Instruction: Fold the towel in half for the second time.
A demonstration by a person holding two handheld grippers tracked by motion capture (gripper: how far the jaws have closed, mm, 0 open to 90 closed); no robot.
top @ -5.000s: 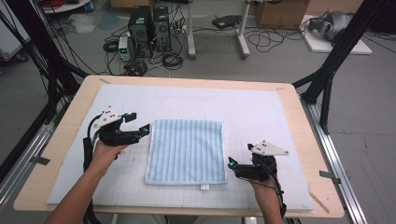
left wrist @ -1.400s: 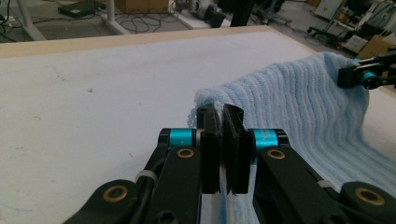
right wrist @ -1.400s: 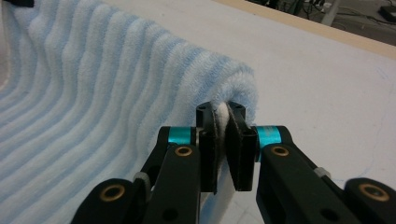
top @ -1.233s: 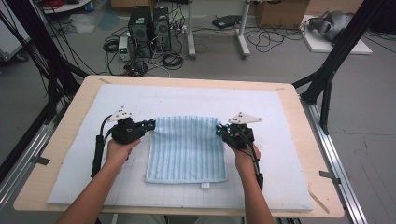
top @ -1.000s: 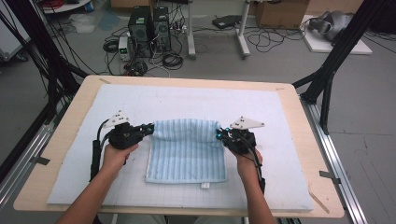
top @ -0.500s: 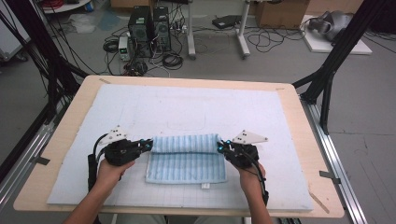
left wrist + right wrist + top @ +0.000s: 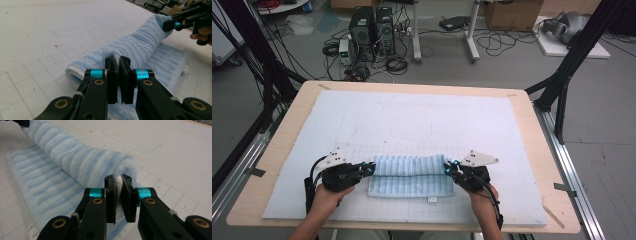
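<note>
Folding the blue-and-white striped terry towel (image 7: 411, 176) toward the near edge.
Left gripper (image 7: 119, 65) and right gripper (image 7: 118, 184) each clamp a corner; uneven pulling could skew the fold.

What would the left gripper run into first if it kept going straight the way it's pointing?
The towel. The left gripper is already shut on its corner, and the raised fold stretches straight ahead of it. Beyond that, roughly in line, is the right gripper at the fold's other end, though depth is hard to judge.

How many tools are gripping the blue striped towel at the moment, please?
2: the left tool clamps the towel at its left end, and the right tool clamps its right end, both on the folded-over edge.
</note>
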